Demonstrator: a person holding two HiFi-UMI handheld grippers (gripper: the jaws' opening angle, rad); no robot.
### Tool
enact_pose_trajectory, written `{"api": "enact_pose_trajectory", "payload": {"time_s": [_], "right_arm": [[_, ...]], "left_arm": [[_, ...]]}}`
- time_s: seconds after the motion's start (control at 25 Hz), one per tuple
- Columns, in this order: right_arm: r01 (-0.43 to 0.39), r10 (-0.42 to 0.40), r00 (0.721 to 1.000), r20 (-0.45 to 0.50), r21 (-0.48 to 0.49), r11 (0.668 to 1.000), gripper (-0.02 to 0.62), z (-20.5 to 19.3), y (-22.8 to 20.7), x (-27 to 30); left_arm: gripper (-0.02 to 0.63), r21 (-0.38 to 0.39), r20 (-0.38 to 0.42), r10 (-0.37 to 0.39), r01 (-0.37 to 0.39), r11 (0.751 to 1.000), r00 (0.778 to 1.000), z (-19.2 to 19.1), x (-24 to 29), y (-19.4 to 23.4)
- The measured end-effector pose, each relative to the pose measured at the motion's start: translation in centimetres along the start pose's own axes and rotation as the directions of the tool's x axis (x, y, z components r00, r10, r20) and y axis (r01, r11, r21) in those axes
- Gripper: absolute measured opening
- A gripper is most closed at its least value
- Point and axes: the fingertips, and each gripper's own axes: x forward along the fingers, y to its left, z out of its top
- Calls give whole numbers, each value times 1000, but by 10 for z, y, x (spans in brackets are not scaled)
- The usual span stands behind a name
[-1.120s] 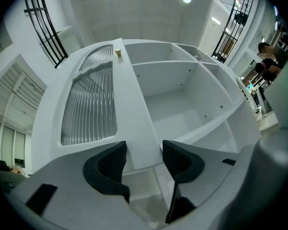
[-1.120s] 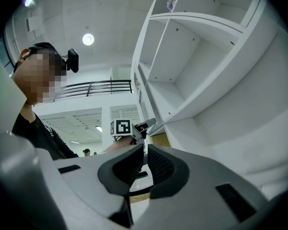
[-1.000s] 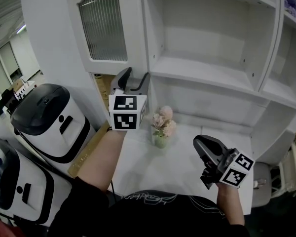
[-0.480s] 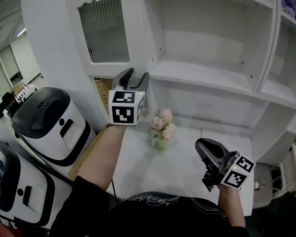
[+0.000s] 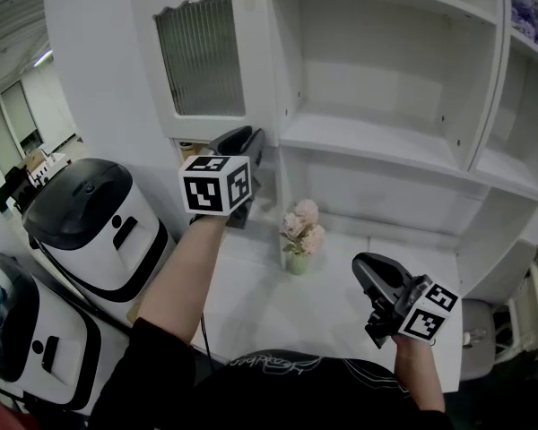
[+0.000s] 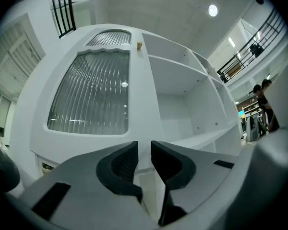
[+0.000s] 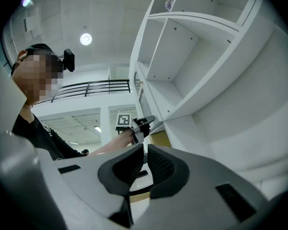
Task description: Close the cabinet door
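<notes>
now the left tool [image 5: 245, 141], its jaws just closing to an empty slit, is nosing against the seemingly ajar cabinet door [image 5: 202, 56] at its lower corner. next probably comes a steady push inward. the right tool [image 5: 363, 267], jaws nearly together, is idling above the worktop [image 5: 251, 303].

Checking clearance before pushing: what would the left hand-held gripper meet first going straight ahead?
The cabinet door, at its right frame. That frame shows between the jaws of the left hand-held gripper, which have just been closing; contact is unclear.
</notes>
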Motion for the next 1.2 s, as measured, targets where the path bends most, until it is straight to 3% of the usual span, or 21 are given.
{"api": "enact_pose_trajectory", "payload": {"time_s": [0.2, 0.32, 0.48, 0.6, 0.84, 1.0, 1.08, 1.2], "right_arm": [[-10, 10, 1000, -3, 1, 1000, 54, -3, 15, 8], [-13, 13, 1000, -10, 4, 1000, 54, -11, 29, 13], [-22, 23, 999, -30, 17, 1000, 54, -26, 59, 24], [-30, 32, 998, -58, 29, 999, 54, -42, 85, 32], [-24, 32, 995, -96, 92, 995, 54, -84, 128, 41], [-15, 27, 993, -117, 104, 994, 54, -106, 159, 39], [-12, 24, 993, -113, 107, 994, 54, -110, 173, 36], [1, 9, 995, -98, 103, 995, 54, -113, 188, 30]], "left_arm": [[52, -38, 21, -129, 130, 991, 991, 0, -33, -20], [35, -69, 24, -240, 241, 968, 970, -6, -67, -46], [28, -136, 8, -409, 407, 903, 912, -23, -128, -88], [25, -226, -9, -499, 484, 845, 867, -43, -178, -109], [21, -370, -49, -524, 472, 800, 850, -86, -260, -123], [20, -464, -35, -554, 477, 746, 832, -112, -301, -134], [21, -490, -33, -566, 480, 728, 824, -118, -315, -139], [21, -495, -31, -573, 486, 720, 819, -119, -333, -145]]}}
